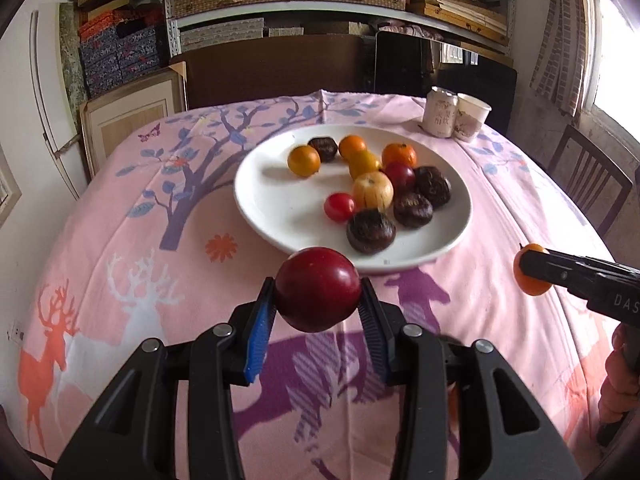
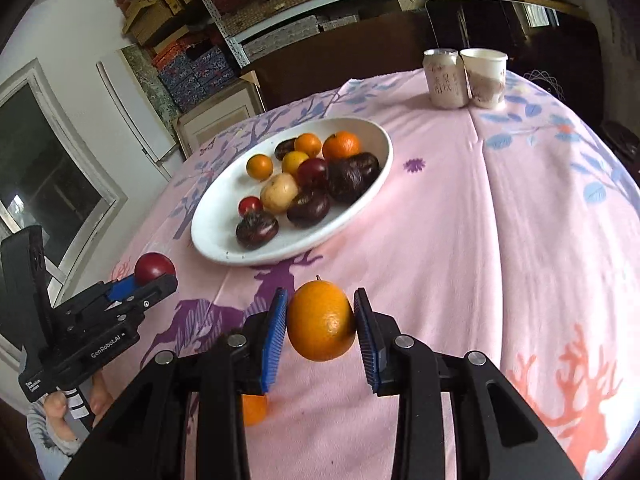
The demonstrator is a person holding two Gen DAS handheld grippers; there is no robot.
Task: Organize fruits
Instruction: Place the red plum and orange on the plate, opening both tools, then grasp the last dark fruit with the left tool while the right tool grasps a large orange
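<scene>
My left gripper (image 1: 318,296) is shut on a dark red plum (image 1: 317,289), held above the cloth just in front of the white plate (image 1: 264,204). It also shows in the right wrist view (image 2: 154,274). My right gripper (image 2: 321,320) is shut on an orange (image 2: 321,320), held above the cloth right of the plate (image 2: 216,216); it shows in the left wrist view (image 1: 532,276). The plate holds several oranges, dark chestnut-like fruits, a yellow fruit (image 1: 373,190) and small red fruits.
A drink can (image 1: 440,112) and a paper cup (image 1: 472,117) stand at the table's far right. Another orange (image 2: 254,409) lies on the cloth under my right gripper. A wooden chair (image 1: 588,176) stands to the right. Shelves with boxes stand behind the table.
</scene>
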